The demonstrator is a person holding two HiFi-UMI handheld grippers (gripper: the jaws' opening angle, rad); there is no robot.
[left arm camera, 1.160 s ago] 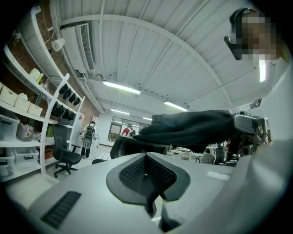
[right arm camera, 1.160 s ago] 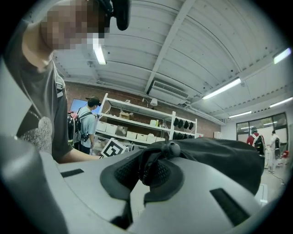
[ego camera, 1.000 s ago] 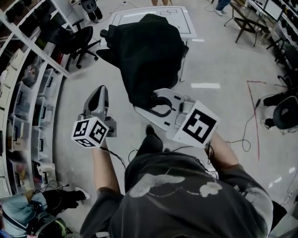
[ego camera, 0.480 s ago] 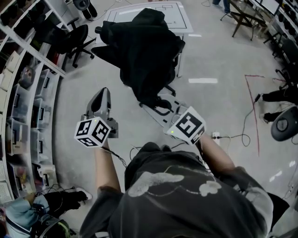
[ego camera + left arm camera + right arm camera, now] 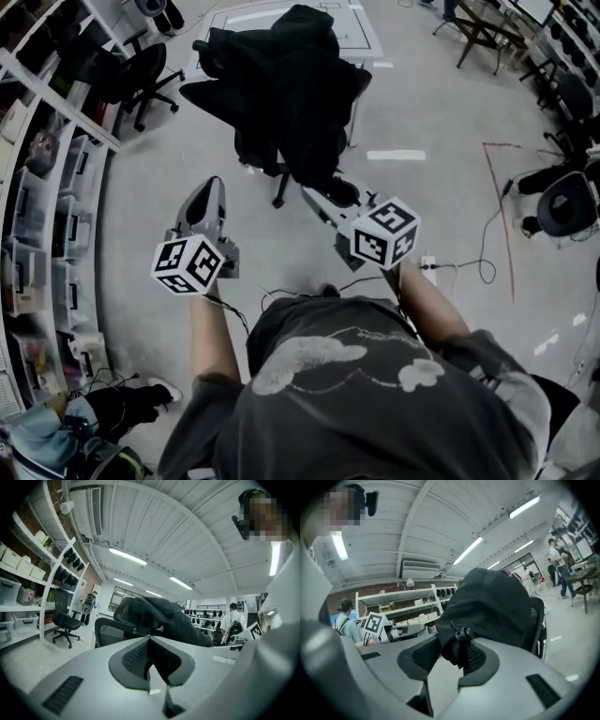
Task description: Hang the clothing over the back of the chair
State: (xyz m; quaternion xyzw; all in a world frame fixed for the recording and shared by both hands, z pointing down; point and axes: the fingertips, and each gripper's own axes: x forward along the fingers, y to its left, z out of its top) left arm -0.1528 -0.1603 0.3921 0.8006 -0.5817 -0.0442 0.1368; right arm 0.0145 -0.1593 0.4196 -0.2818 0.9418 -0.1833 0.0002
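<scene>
A black garment [image 5: 291, 84] lies draped over the back of a black office chair [image 5: 279, 187] at the top centre of the head view. My right gripper [image 5: 326, 193] is at the garment's lower hem. In the right gripper view the dark hem [image 5: 457, 641] hangs between the jaws of my right gripper [image 5: 457, 652], which have just been opening; the pads stand apart from the cloth. The garment [image 5: 492, 606] covers the chair back [image 5: 538, 616]. My left gripper [image 5: 208, 187] hovers left of the chair, shut and empty. The left gripper view shows my left gripper [image 5: 150, 641], the chair [image 5: 110, 634] and the garment [image 5: 173, 618] ahead.
Shelving with bins [image 5: 47, 187] runs along the left. A second black office chair [image 5: 141, 70] stands at the upper left and a white table [image 5: 361, 28] behind the chair. A cable and power strip [image 5: 429, 267] lie on the floor at right, near red tape [image 5: 502, 216].
My right gripper has sunk and rolled while staying at the garment's hem, and its marker cube now faces differently. The left gripper has dropped slightly.
</scene>
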